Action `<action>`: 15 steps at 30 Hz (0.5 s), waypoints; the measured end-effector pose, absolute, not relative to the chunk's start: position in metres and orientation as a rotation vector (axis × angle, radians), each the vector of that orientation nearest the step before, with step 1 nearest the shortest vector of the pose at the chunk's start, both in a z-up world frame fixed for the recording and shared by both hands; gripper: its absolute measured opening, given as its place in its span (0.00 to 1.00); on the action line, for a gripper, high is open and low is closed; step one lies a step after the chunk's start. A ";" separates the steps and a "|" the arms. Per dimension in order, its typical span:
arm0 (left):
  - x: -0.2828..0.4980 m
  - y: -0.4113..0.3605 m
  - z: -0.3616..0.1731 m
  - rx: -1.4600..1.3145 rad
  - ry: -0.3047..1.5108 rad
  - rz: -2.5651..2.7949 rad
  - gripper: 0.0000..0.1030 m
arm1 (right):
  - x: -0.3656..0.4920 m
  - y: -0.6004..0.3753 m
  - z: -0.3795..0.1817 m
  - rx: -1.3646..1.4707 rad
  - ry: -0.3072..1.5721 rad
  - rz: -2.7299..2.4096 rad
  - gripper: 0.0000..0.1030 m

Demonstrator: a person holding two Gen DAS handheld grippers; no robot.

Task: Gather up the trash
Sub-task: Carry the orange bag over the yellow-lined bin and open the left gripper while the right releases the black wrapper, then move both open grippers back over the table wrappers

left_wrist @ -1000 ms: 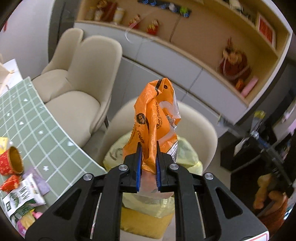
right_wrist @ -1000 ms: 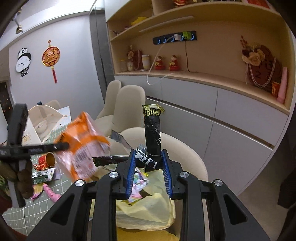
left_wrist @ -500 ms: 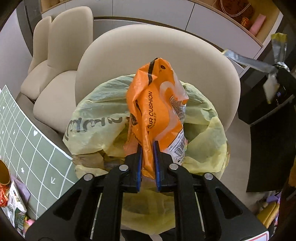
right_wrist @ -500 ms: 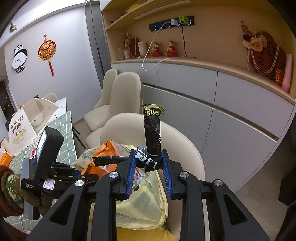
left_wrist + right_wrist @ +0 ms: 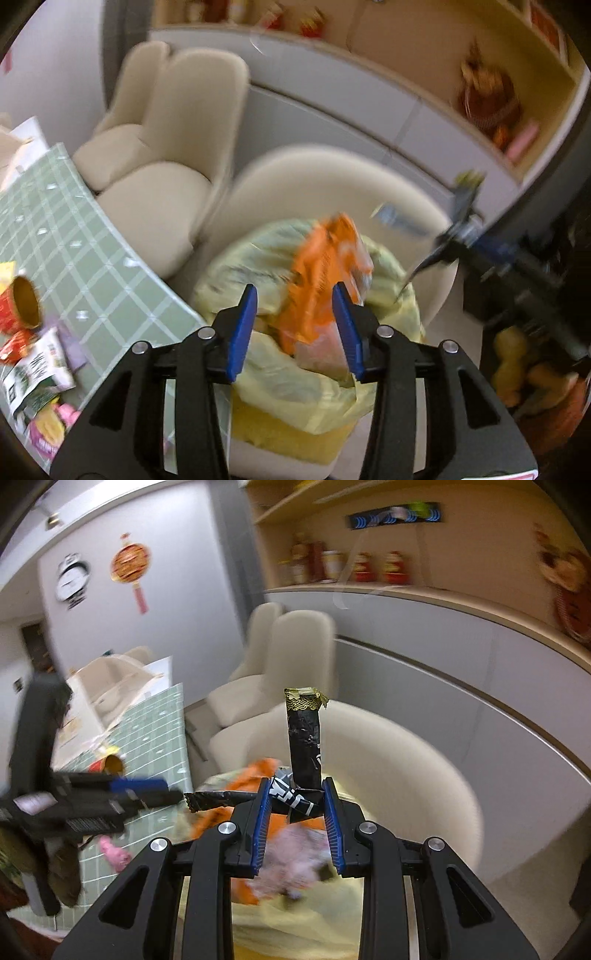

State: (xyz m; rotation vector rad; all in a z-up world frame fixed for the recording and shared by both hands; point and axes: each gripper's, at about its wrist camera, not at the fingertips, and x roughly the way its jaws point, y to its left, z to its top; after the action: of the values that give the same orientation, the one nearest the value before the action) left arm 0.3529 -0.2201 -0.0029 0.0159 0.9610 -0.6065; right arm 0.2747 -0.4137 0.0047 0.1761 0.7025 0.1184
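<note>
- Left gripper (image 5: 293,325): jaws spread wide, holding nothing. The crumpled orange plastic snack bag (image 5: 325,273) sits in the gap between the blue pads (image 5: 242,328), apparently clear of both — blur makes contact hard to judge.
- Orange bag stands roughly upright, long axis vertical, lower end down in the mouth of the pale yellow bin liner (image 5: 295,376) on the yellow bin, which sits on a cream chair (image 5: 314,184).
- Right gripper (image 5: 297,819): jaws partly closed, clamped on a crumpled black foil wrapper (image 5: 304,746).
- Wrapper's gold-trimmed end points straight up; a second twisted strip of it juts out left, roughly level.
- Right gripper hangs over the liner, near the left one.
- Green checked tablecloth (image 5: 55,236) to the left carries a red paper cup (image 5: 18,306) on its side plus other packets.
</note>
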 end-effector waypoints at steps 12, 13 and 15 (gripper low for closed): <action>0.334 -0.094 0.015 -0.118 0.953 -0.358 0.41 | 0.342 -0.363 -0.089 0.119 0.983 0.182 0.26; 0.331 -0.082 0.013 -0.129 0.962 -0.333 0.41 | 0.345 -0.363 -0.096 0.116 1.005 0.171 0.26; 0.328 -0.066 0.008 -0.159 0.979 -0.293 0.41 | 0.351 -0.366 -0.110 0.116 1.047 0.142 0.26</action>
State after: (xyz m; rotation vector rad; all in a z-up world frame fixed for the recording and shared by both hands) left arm 0.3276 -0.0660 0.0078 -0.1593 0.9794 -0.2931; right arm 0.3506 -0.3663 -0.1098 0.1158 1.0470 0.1421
